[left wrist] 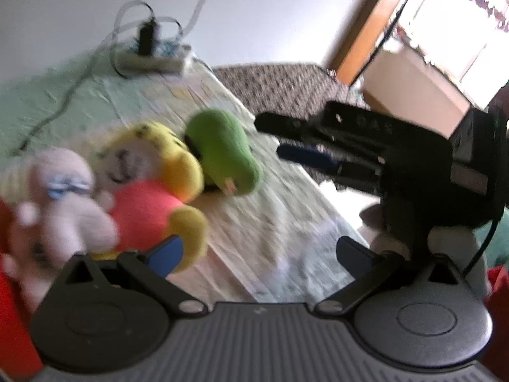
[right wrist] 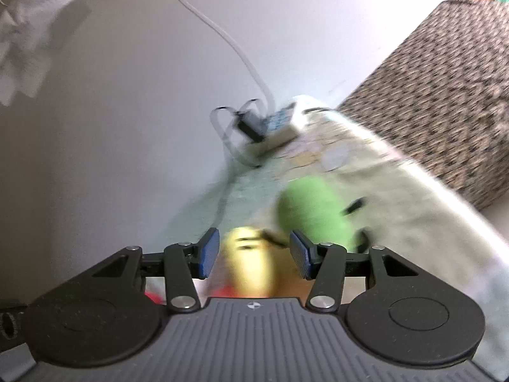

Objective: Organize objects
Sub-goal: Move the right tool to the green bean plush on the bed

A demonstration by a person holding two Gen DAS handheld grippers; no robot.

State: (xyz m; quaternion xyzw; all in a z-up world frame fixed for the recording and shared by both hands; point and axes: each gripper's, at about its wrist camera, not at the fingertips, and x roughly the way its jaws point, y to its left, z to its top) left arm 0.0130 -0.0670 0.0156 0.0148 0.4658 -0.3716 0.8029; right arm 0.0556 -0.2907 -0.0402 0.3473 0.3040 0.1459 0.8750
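Three plush toys, one power strip, two grippers

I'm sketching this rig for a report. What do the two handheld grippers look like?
Both match: the left gripper and right gripper have ribbed grey bodies, round black discs either side, black linkage arms with silver pivot screws, and blue ridged finger pads. A thin black cable runs beside the right gripper in the left wrist view.

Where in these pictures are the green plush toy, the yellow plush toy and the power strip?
green plush toy [left wrist: 222, 152]: left wrist view, middle of its body.
yellow plush toy [left wrist: 159, 175]: left wrist view, its yellow hood.
power strip [left wrist: 152, 59]: left wrist view, its white casing.
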